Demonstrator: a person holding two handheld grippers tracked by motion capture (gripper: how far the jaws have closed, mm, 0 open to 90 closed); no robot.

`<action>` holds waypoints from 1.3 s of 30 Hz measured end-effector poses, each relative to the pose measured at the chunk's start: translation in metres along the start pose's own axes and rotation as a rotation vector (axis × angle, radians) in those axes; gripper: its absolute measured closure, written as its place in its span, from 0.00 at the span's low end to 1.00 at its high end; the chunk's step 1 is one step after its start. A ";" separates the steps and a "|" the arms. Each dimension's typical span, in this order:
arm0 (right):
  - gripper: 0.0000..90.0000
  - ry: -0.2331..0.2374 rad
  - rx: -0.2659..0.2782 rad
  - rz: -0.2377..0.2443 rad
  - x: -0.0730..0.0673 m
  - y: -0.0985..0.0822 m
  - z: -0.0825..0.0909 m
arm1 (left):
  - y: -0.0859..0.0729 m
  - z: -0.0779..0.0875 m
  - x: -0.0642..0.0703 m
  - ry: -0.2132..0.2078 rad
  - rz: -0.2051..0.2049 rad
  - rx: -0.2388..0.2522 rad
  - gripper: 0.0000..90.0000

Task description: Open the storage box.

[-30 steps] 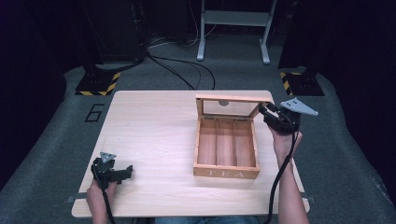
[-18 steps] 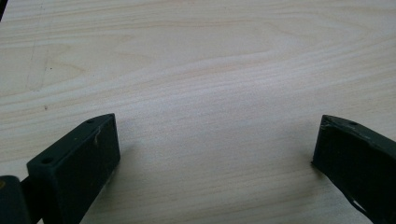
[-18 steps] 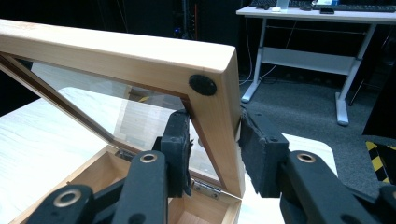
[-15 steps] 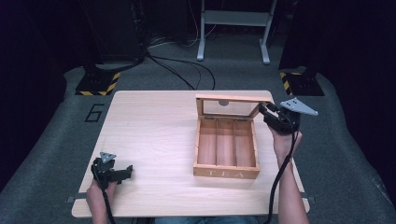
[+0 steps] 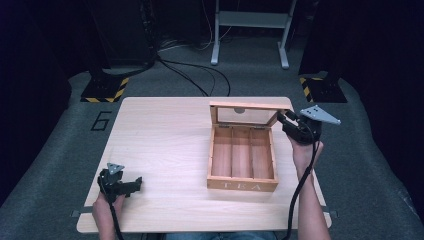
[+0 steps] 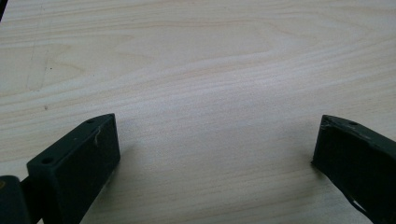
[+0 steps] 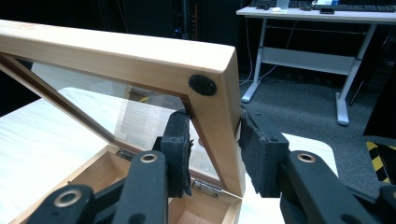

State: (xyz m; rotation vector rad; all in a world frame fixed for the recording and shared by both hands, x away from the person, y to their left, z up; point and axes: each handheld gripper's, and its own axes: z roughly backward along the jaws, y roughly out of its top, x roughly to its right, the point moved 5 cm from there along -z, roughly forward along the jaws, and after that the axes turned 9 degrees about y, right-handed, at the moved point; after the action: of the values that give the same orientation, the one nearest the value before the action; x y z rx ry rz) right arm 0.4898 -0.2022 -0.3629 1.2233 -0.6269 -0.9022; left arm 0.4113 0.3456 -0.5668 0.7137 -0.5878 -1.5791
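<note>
A wooden tea box (image 5: 242,186) with three bare compartments stands right of the table's middle. Its glass-paned lid (image 5: 245,113) stands raised, nearly upright, at the box's far side. My right gripper (image 5: 283,119) is shut on the lid's right frame rail. In the right gripper view the two pads (image 7: 180,144) press either side of that wooden lid frame (image 7: 219,70), just under a black bumper dot. My left gripper (image 5: 136,183) rests on the table near the front left corner. Its jaws stand wide open over bare wood in the left gripper view (image 6: 215,140).
The light wood table (image 5: 160,135) has free room across its left half. Dark carpet surrounds it. Beyond the far edge are black stands with yellow-black striped bases (image 5: 102,92), floor cables and a grey desk frame (image 5: 250,30).
</note>
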 end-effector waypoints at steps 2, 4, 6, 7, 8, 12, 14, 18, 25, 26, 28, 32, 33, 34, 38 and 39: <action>0.70 0.001 -0.001 -0.001 0.000 0.000 0.000 | 0.000 0.000 0.000 0.000 0.000 0.001 0.01; 0.70 0.001 -0.001 0.000 0.000 0.000 0.000 | 0.000 0.000 0.000 0.001 0.001 0.000 0.01; 0.70 0.002 0.000 -0.002 0.000 0.000 0.000 | 0.000 0.000 0.000 0.000 0.000 0.001 0.01; 0.70 0.001 0.001 -0.001 0.000 -0.001 0.001 | 0.000 0.000 0.000 0.001 0.000 0.000 0.01; 0.70 0.002 0.002 -0.002 0.000 -0.001 0.001 | 0.000 0.000 0.000 0.000 0.000 -0.001 0.01; 0.70 0.006 0.000 -0.001 -0.001 -0.002 0.002 | 0.000 0.000 0.000 0.000 0.000 -0.001 0.01; 0.70 0.006 0.000 0.001 0.000 -0.002 0.002 | 0.000 0.000 0.000 0.001 0.000 -0.001 0.01; 0.70 0.006 0.004 -0.003 0.000 -0.001 0.001 | 0.000 0.000 0.000 0.000 0.000 -0.001 0.01; 0.70 0.005 0.003 -0.004 0.000 -0.002 0.001 | 0.000 0.000 0.000 0.000 0.000 -0.001 0.01; 0.70 0.006 0.004 -0.005 0.000 -0.002 0.001 | 0.000 0.000 0.000 0.000 0.000 -0.001 0.01; 0.70 0.006 0.004 -0.004 0.000 -0.001 0.001 | 0.000 0.000 0.000 0.000 -0.001 -0.001 0.01; 0.70 0.004 0.002 -0.003 0.000 -0.001 0.001 | 0.000 0.000 0.000 0.000 0.001 -0.002 0.01; 0.70 0.003 0.002 -0.004 0.000 -0.001 0.001 | 0.000 0.000 0.000 0.000 0.000 -0.001 0.01; 0.70 0.002 0.001 -0.004 0.000 -0.001 0.001 | 0.000 0.000 0.000 0.000 0.000 -0.001 0.01; 0.70 0.003 -0.003 0.001 -0.001 -0.001 0.001 | 0.000 0.000 0.000 0.000 -0.001 -0.001 0.01; 0.70 0.002 -0.005 0.002 -0.001 -0.001 0.001 | 0.000 0.000 0.000 0.000 0.000 -0.001 0.01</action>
State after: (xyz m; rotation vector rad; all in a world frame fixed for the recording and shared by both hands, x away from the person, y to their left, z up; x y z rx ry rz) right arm 0.4882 -0.2024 -0.3635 1.2192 -0.6241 -0.9008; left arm 0.4113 0.3457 -0.5668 0.7132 -0.5868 -1.5795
